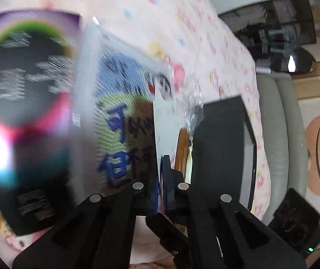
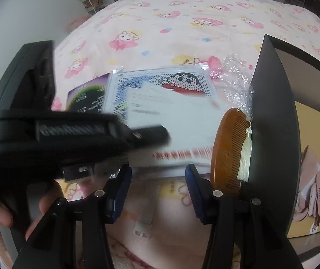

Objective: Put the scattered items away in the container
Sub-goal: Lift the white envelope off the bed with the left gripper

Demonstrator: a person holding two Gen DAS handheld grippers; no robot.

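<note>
**Loose items beside the dark box on the pink bedspread**

We are listing a white paper sheet with red print along one edge (image 2: 177, 121), lying flat on the cartoon-patterned pink bedspread (image 2: 171, 15) just beside the dark, black-walled container box (image 2: 271, 116). In the left wrist view we are seeing this sheet (image 1: 165, 121) edge-on, running down between the fingers of the left gripper (image 1: 162, 179); the blue pads are pressed together on its near edge, so we are recording the sheet as pinched.

Under the sheet we are noting a clear-sleeved card printed with a dotted cartoon boy in a red top (image 2: 182, 83), and partly beneath that a glossy purple-and-black booklet with a rainbow ring (image 2: 88, 96).

Between the sheet and the box wall we are noting a brown wooden comb with a cream tassel (image 2: 227, 148), leaning against or touching the wall; we cannot tell which. Crumpled clear plastic wrap (image 2: 238, 83) is lying behind the comb, against the box's corner.

The right gripper (image 2: 157, 190) is hovering above the bedspread near the sheet's front edge, its blue-padded fingers spread apart with nothing between them. A person's hand (image 2: 1, 210) is gripping the left tool's black handle.
</note>
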